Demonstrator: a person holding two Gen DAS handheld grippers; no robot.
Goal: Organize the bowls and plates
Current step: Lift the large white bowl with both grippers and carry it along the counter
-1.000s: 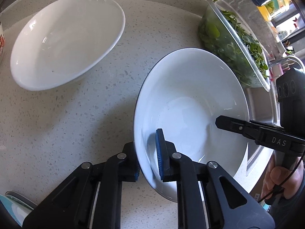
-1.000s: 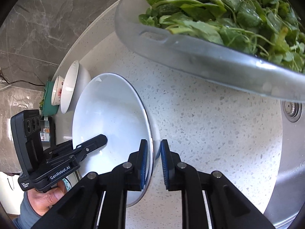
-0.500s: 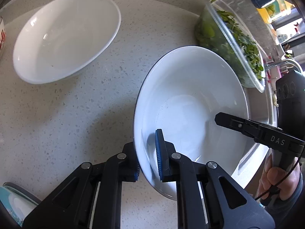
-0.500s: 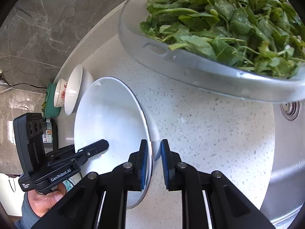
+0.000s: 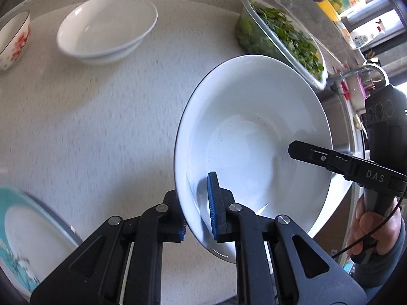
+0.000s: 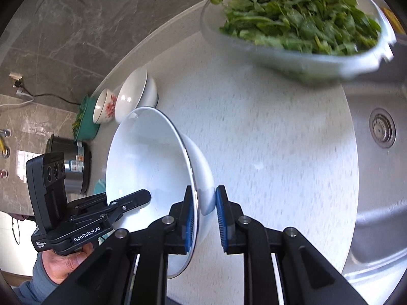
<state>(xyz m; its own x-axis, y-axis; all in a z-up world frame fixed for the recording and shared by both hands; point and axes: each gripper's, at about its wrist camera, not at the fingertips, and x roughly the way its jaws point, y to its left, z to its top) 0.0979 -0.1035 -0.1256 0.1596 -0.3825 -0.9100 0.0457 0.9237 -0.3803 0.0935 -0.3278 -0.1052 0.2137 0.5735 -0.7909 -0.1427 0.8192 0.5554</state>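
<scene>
A large white bowl (image 5: 254,137) is held in the air above a pale speckled countertop (image 5: 89,127), gripped from two sides at once. The left gripper (image 5: 197,213) is clamped on the bowl's near rim, one blue-padded finger inside the bowl and the other outside it. The right gripper (image 6: 204,218) is clamped on the opposite rim in the same way — one pad against the inner face, one against the outer wall. In the right wrist view the bowl (image 6: 152,178) appears tilted on edge, with its opening toward the left gripper (image 6: 122,208), whose handle a hand (image 6: 63,261) grips. In the left wrist view the right gripper (image 5: 330,160) reaches in over the far rim.

Further back on the counter sits a second white bowl (image 5: 106,28), upright and well apart from the held one. Just beside it, at the left edge, is a small bowl with red flowers (image 5: 12,40). A clear bowl of green leaves (image 5: 282,33) stands at the back right, near a steel sink (image 6: 376,178) — its drain is visible in the right wrist view. A teal-rimmed plate (image 5: 28,236) lies at the lower left, partly cut off. Both views are blurred in places.
</scene>
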